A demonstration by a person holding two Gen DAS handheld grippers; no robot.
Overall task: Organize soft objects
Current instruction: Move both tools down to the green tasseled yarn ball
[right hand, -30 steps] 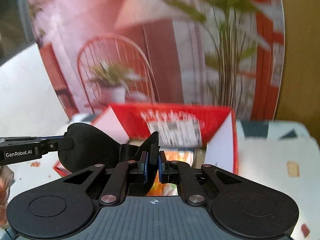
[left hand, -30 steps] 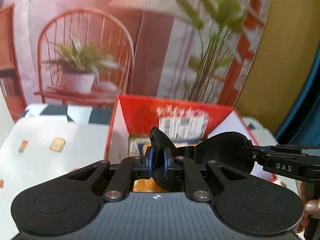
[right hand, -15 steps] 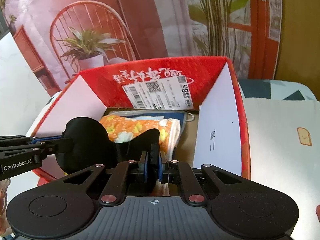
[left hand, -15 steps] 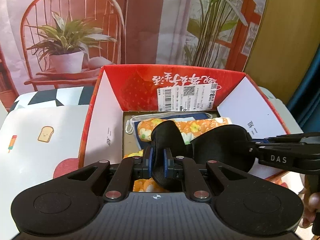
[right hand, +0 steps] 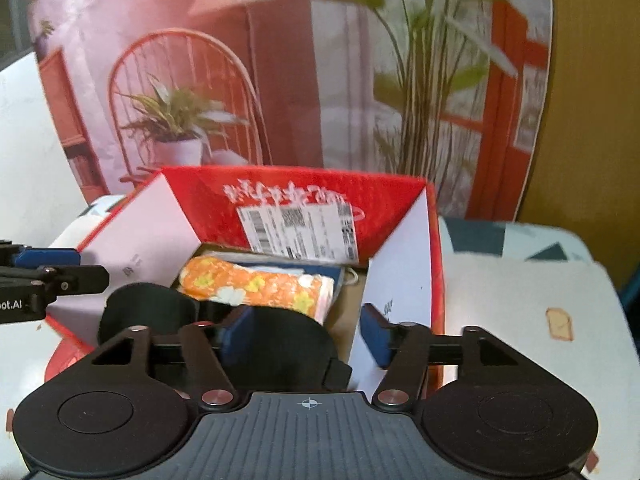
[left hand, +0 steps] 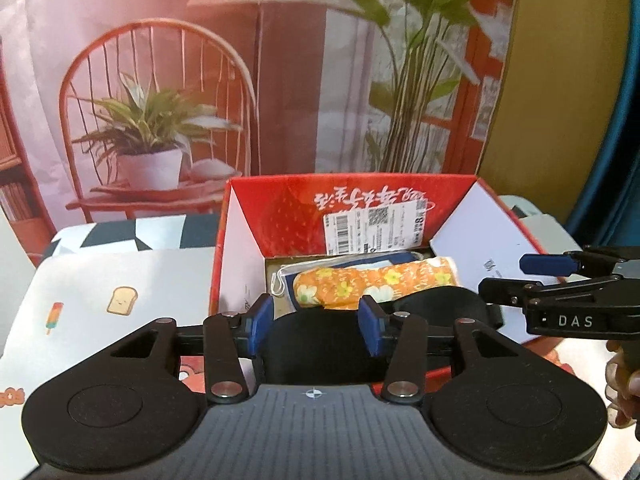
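A black eye mask [left hand: 320,344] lies in the near part of the red cardboard box [left hand: 280,208], in front of an orange flowered cloth roll [left hand: 372,280]. My left gripper [left hand: 316,326] is open, its blue pads on either side of the mask's left cup. My right gripper [right hand: 304,334] is open over the mask's right cup [right hand: 276,344]; the roll [right hand: 256,286] and the box [right hand: 400,196] show behind it. Each gripper shows at the edge of the other's view: the right one [left hand: 560,292] and the left one [right hand: 44,276].
The box stands on a white table cover [left hand: 100,280] printed with toast and ice-lolly pictures. A blue cloth with white cord [left hand: 288,272] lies under the roll. A printed backdrop of a chair and plants [left hand: 160,120] stands behind the table.
Both grippers have opened and let go of the black eye mask, which now lies in the box. Both have drawn back and tilted up a little.
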